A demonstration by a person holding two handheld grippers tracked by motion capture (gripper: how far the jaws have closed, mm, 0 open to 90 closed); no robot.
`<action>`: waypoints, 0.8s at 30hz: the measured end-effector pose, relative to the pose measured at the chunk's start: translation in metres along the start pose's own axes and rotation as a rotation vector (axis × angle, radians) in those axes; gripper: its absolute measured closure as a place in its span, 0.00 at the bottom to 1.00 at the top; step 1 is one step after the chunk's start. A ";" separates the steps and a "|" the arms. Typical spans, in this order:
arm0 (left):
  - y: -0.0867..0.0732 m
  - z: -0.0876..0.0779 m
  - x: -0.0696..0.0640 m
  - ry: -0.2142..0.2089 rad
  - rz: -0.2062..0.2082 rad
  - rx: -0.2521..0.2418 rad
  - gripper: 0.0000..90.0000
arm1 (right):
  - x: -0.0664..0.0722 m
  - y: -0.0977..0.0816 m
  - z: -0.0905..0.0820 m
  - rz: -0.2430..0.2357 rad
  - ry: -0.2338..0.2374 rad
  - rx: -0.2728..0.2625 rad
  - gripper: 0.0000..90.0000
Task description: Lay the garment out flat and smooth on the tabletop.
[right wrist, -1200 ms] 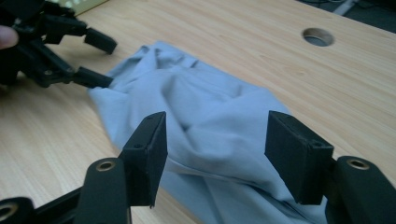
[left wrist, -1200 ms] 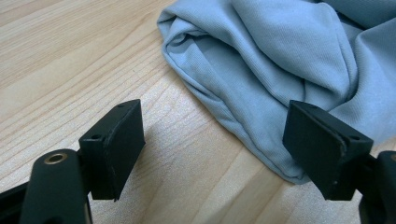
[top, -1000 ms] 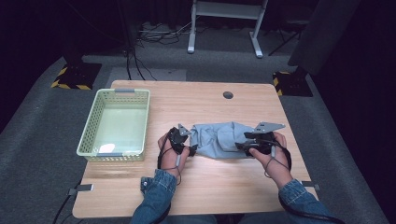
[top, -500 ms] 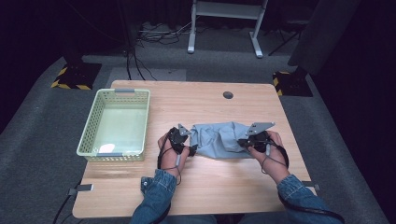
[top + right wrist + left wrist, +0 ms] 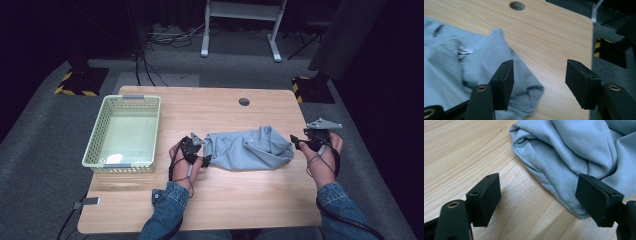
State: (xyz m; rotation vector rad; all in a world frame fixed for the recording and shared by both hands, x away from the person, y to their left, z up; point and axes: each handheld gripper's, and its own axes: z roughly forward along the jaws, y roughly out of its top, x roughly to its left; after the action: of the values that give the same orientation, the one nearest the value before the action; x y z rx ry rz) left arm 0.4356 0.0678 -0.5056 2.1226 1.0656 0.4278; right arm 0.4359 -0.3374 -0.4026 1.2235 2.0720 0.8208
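Observation:
A light blue-grey garment (image 5: 250,147) lies bunched on the wooden table (image 5: 210,110), right of centre. My left gripper (image 5: 199,150) rests at its left end. In the left gripper view that gripper (image 5: 539,185) is open, with bare wood between its pads and the garment's folded edge (image 5: 564,157) against the right pad. My right gripper (image 5: 301,142) hovers just off the garment's right end. Its jaws (image 5: 540,72) have just been opening and grip nothing. The garment's corner (image 5: 529,90) lies on the table below them.
A pale green mesh basket (image 5: 97,135) stands at the table's left side. A round cable hole (image 5: 244,101) sits near the far edge. The table's right edge is close to my right hand, with dark floor and a yellow-black marked foot (image 5: 599,50) beyond.
My right gripper has moved to the right, drawing the garment's right end out with it, and now stands open off that end. The left hand has stayed put.

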 end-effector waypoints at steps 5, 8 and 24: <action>0.000 -0.001 -0.003 0.002 -0.007 0.001 0.22 | 0.024 0.005 0.006 -0.046 0.110 -0.012 0.47; 0.002 -0.005 -0.004 -0.002 0.000 -0.015 0.24 | 0.040 0.009 0.012 -0.073 0.169 -0.013 0.47; 0.002 -0.019 -0.005 0.008 0.005 -0.034 0.22 | 0.074 0.024 0.029 -0.141 0.269 -0.002 0.47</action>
State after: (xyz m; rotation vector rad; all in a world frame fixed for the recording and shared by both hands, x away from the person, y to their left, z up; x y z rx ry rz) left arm 0.4232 0.0717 -0.4908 2.0953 1.0505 0.4541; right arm 0.4406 -0.2559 -0.4159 0.9970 2.3394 0.9634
